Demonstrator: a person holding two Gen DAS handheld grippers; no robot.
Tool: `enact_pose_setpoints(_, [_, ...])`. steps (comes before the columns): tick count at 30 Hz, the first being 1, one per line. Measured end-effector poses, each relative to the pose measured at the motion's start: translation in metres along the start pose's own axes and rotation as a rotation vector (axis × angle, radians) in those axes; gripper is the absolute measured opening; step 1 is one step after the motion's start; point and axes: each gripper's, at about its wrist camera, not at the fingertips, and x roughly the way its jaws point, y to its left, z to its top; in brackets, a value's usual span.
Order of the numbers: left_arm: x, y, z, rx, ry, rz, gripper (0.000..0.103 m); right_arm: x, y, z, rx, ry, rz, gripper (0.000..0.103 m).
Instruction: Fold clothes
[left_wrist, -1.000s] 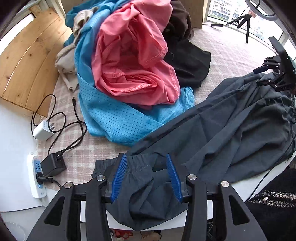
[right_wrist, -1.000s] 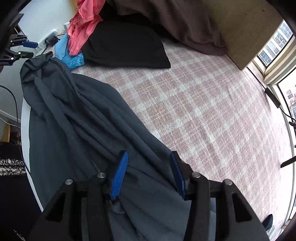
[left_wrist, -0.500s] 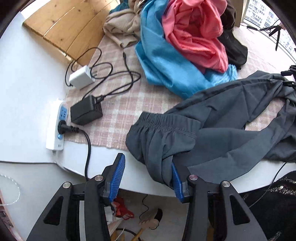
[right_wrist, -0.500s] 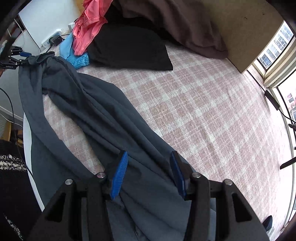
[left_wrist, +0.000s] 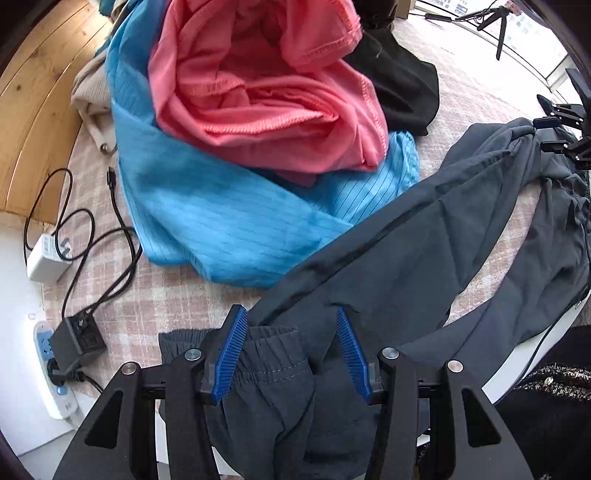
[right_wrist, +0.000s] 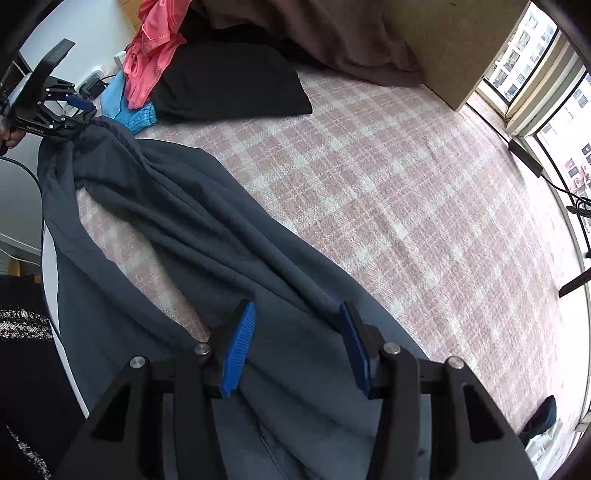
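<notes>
Dark grey trousers (left_wrist: 417, 254) lie stretched across the pink plaid surface (right_wrist: 388, 192). My left gripper (left_wrist: 291, 350) has its blue pads wide apart, with the elastic waistband (left_wrist: 269, 354) bunched between them. My right gripper (right_wrist: 297, 343) also has its pads wide apart, with the other end of the trousers (right_wrist: 207, 236) lying between and under them. The right gripper shows at the far right of the left wrist view (left_wrist: 565, 129). The left gripper shows at the top left of the right wrist view (right_wrist: 70, 110).
A pile of pink (left_wrist: 266, 96), blue (left_wrist: 221, 214), beige and black (left_wrist: 399, 85) clothes lies behind the trousers. A charger (left_wrist: 44, 254), cables, a black adapter (left_wrist: 81, 336) and a power strip (left_wrist: 51, 384) sit at the left edge. A brown garment (right_wrist: 332, 33) lies far back.
My left gripper swung out past the table edge with the waistband, then came back over the surface near the clothes pile. The trousers are pulled straighter between the two grippers.
</notes>
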Motion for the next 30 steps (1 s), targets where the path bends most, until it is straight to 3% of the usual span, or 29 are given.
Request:
enact_pose_setpoints(3, [0.004,0.037,-0.037,-0.114,0.03,0.132,0.049,-0.001,-0.005,0.001,0.017,-0.017,-0.003,0.047])
enact_pose_setpoints(5, [0.002,0.064,-0.061,-0.207,0.045,0.152,0.051,0.001,-0.007,0.003,0.03,-0.025,0.0,0.047])
enact_pose_setpoints(8, [-0.013,0.085,-0.074,-0.265,0.025,0.196,0.047,0.003,-0.009,0.007,0.036,-0.025,-0.004,0.047])
enact_pose_setpoints(11, [-0.041,0.075,-0.057,-0.191,-0.081,0.133,0.05,0.0,-0.007,0.007,0.028,-0.029,0.006,0.047])
enact_pose_setpoints(13, [-0.043,0.06,-0.038,-0.095,-0.105,0.134,0.06,-0.002,-0.005,0.006,0.014,-0.023,0.013,0.047])
enact_pose_setpoints(17, [-0.01,0.025,-0.013,0.048,-0.039,0.121,0.06,-0.007,-0.005,-0.001,0.01,-0.018,0.005,0.047])
enact_pose_setpoints(23, [0.019,0.002,-0.009,0.198,0.015,0.032,0.061,-0.018,-0.016,-0.02,0.045,-0.013,-0.009,0.047])
enact_pose_setpoints(24, [0.018,0.002,-0.009,0.2,-0.001,0.027,0.058,-0.019,-0.018,-0.022,0.054,-0.017,-0.007,0.047])
enact_pose_setpoints(26, [0.015,0.003,-0.009,0.179,-0.029,0.002,0.032,-0.02,-0.02,-0.024,0.061,-0.026,-0.004,0.047])
enact_pose_setpoints(27, [0.011,0.004,-0.008,0.16,-0.04,-0.005,0.002,-0.018,-0.02,-0.024,0.061,-0.027,-0.003,0.047])
enact_pose_setpoints(30, [-0.004,0.01,-0.005,0.109,-0.073,-0.017,0.002,-0.007,-0.015,-0.018,0.047,-0.02,0.001,0.047])
